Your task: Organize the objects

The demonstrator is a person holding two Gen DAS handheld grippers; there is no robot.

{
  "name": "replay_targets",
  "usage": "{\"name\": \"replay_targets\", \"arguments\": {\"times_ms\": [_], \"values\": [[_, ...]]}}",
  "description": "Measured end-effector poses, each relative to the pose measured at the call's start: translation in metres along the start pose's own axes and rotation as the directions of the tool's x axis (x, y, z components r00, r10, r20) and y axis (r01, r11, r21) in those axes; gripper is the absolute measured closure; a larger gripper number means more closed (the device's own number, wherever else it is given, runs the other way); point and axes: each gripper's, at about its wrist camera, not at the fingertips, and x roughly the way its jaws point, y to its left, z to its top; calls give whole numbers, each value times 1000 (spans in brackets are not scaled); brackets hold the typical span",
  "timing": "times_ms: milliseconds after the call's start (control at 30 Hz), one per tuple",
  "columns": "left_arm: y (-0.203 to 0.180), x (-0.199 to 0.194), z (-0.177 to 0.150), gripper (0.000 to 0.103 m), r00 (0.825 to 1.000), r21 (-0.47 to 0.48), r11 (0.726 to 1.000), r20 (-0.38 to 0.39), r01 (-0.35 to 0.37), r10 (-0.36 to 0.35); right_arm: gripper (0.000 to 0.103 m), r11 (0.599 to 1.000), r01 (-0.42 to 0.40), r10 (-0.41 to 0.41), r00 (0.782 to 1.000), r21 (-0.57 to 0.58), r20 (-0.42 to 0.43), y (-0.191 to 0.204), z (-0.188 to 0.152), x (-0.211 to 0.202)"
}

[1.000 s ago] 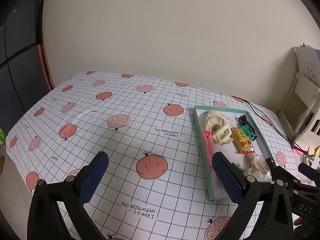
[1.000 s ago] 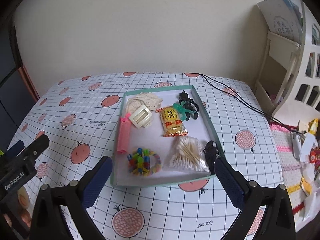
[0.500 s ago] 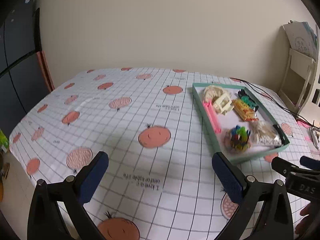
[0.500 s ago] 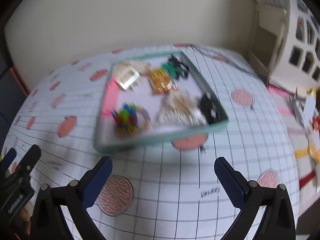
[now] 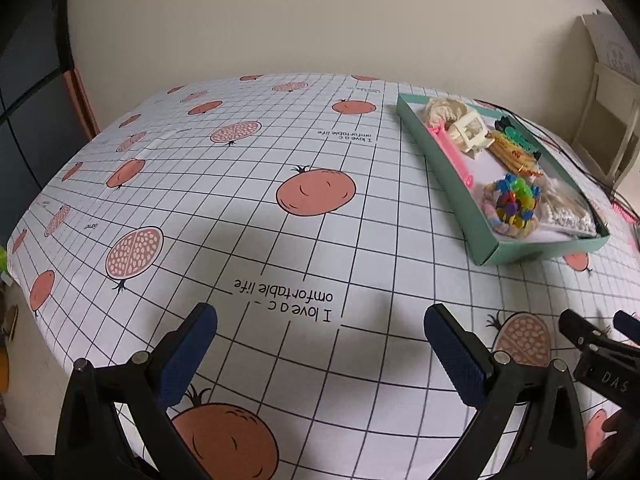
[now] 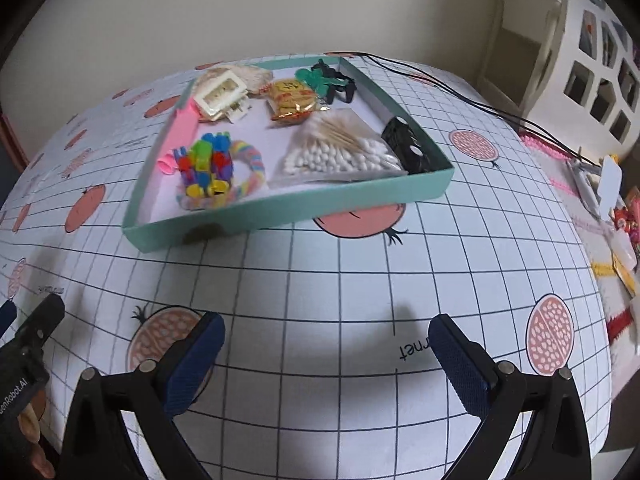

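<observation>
We hold both grippers wide and empty; the teal tray (image 6: 280, 212) lies at twelve o'clock, nearer our right gripper (image 6: 326, 344).

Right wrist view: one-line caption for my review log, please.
Open right hand-held gripper hovers empty before a teal tray holding cotton swabs, clips and hair ties on a pomegranate-print tablecloth.

Shallow teal tray (image 6: 280, 210) holding cotton swabs (image 6: 340, 152) at near right, colourful clips (image 6: 208, 164) near left, pink comb (image 6: 182, 128) along left wall, possibly snack packet (image 6: 290, 98) mid-back.
</observation>
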Motion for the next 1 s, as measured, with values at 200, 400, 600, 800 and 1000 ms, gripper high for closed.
{"name": "replay_targets", "arguments": {"times_ms": [200,400,600,800,1000], "values": [[8,9,-5,0,1000,-27,1000,-25,-6,5,0,1000,-11,11,1000,19,-6,-4,-4,6],[5,14,-13,0,1000,-19,1000,-28,-8,8,0,1000,-23,23,999,-4,31,-4,-6,7],[5,16,-17,0,1000,-39,999,-9,15,-16,0,1000,-12,11,997,10,70,-2,-9,6],[8,17,-15,0,1000,-58,998,-5,3,-3,0,1000,-6,5,997,18,75,-1,-9,6],[8,18,-16,0,1000,-66,998,-2,-3,3,0,1000,-10,9,996,12,87,0,-9,7]]}}
